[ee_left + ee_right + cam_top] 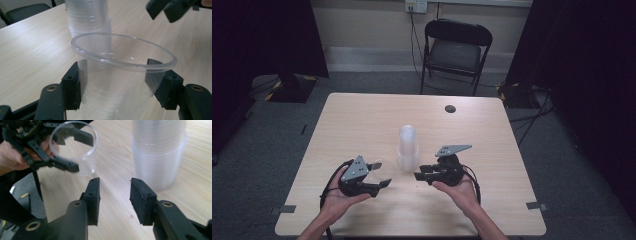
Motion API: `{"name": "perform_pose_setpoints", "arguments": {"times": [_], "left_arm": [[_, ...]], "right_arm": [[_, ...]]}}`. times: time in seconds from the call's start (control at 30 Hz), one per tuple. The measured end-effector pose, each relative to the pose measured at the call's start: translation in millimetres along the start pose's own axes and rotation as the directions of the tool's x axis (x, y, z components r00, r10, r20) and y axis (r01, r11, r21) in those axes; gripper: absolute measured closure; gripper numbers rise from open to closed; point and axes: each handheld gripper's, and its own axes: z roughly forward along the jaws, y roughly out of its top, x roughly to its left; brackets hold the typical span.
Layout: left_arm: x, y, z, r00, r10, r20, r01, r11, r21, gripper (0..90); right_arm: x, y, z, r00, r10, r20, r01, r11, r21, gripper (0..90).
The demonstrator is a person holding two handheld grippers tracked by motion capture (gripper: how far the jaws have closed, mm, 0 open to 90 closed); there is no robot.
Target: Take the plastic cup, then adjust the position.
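A pale wooden worktop [362, 120] stands on grey carpet [272, 145]. Behind it, a black folding chair [455, 52] faces a beige wall [362, 22], flanked by dark curtains [262, 35].

The cup [117, 75] and stack [408, 147] were clear, glossy plastic, the table [362, 120] pale matt wood grain, the gripper pads [140, 200] rough black foam.

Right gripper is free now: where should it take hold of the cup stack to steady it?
Grip the stack of clear cups low on its wider bottom section, coming in level from the right gripper's own side, jaws astride the round wall. It stands upright and tall, so a low hold is likely steadier. The left gripper holds a single cup on the other side.
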Motion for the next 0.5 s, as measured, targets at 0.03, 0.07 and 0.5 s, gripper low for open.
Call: {"name": "perform_pose_setpoints", "arguments": {"times": [0.03, 0.07, 0.5], "left_arm": [[3.0, 0.1, -1.0, 0.9999, -0.012, -0.008, 0.012, 0.9999, -0.008, 34.7], [6.5, 0.9, -3.0, 0.9993, -0.030, -0.020, 0.030, 0.9994, -0.018, 34.6], [27.2, 12.8, -17.1, 0.9874, -0.105, -0.119, 0.096, 0.9927, -0.073, 34.4]], "right_arm": [[-1.5, -3.0, -3.9, 0.9998, -0.001, 0.021, 0.001, 1.000, -0.009, 56.5], [-2.3, -3.9, -5.4, 0.9997, -0.002, 0.026, 0.002, 1.000, -0.010, 55.4], [-14.8, -22.6, -27.6, 0.9947, 0.017, 0.101, -0.014, 0.999, -0.033, 54.1]]}}
